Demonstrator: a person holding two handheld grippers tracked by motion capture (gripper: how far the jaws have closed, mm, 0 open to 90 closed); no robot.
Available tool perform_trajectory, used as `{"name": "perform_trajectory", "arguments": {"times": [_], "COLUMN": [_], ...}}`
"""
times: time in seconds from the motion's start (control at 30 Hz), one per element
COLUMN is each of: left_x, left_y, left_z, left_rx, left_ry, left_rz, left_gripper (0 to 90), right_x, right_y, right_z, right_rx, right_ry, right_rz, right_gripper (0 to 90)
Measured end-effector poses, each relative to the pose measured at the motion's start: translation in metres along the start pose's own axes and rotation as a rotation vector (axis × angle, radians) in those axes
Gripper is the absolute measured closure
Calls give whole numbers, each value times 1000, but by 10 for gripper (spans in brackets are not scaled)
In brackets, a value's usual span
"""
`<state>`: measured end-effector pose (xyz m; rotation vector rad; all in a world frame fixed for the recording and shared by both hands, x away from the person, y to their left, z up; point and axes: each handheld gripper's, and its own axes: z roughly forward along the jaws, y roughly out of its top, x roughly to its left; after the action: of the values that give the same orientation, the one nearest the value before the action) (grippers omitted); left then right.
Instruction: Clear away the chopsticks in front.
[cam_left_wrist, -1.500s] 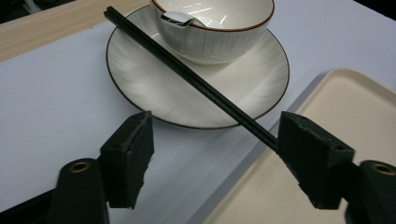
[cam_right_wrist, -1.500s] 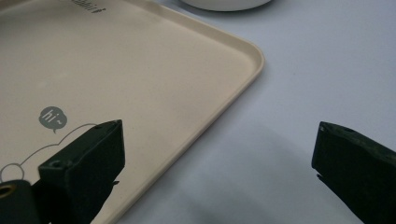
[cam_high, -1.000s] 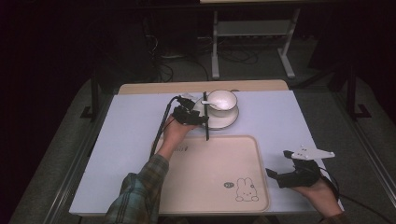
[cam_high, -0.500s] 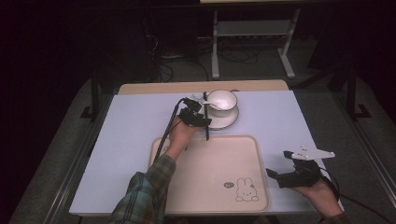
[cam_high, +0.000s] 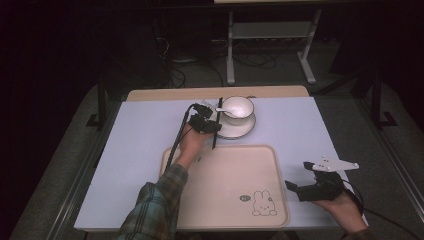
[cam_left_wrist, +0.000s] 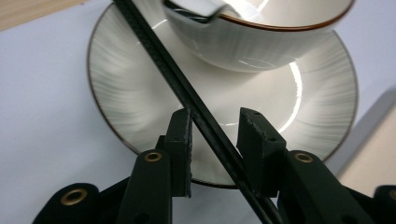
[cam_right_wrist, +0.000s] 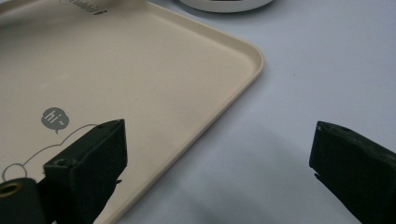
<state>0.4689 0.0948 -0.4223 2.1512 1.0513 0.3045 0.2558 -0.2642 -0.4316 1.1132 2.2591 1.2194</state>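
Our left gripper (cam_left_wrist: 215, 140) view caught jaws loosely straddling a black stick (cam_left_wrist: 187, 95) over the saucer (cam_left_wrist: 140, 112), while our right gripper (cam_high: 305, 189) gaped beside the tray (cam_right_wrist: 224, 88).

A thin black chopstick (cam_left_wrist: 205, 121) slants between the left tool's (cam_left_wrist: 215, 140) jaws, above the white ribbed saucer (cam_left_wrist: 140, 107).

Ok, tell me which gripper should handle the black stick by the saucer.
Left. The left gripper already has the black stick between its jaws beside the saucer. The right gripper hangs open at the tray's near right corner, well off.
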Motion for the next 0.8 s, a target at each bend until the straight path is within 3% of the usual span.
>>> {"name": "perform_trajectory", "arguments": {"times": [0.37,0.8], "left_x": [16,24], "left_y": [4,12], "left_z": [4,8], "left_rx": [-13,-16], "left_ry": [49,49], "left_rz": [-11,-13], "left_gripper": [745,791], "right_x": [0,0], "right_y": [0,0], "right_z": [-1,-1], "right_rx": [-3,-4], "right_ry": [1,1], "right_rz": [2,-3], "right_gripper": [36,39]}}
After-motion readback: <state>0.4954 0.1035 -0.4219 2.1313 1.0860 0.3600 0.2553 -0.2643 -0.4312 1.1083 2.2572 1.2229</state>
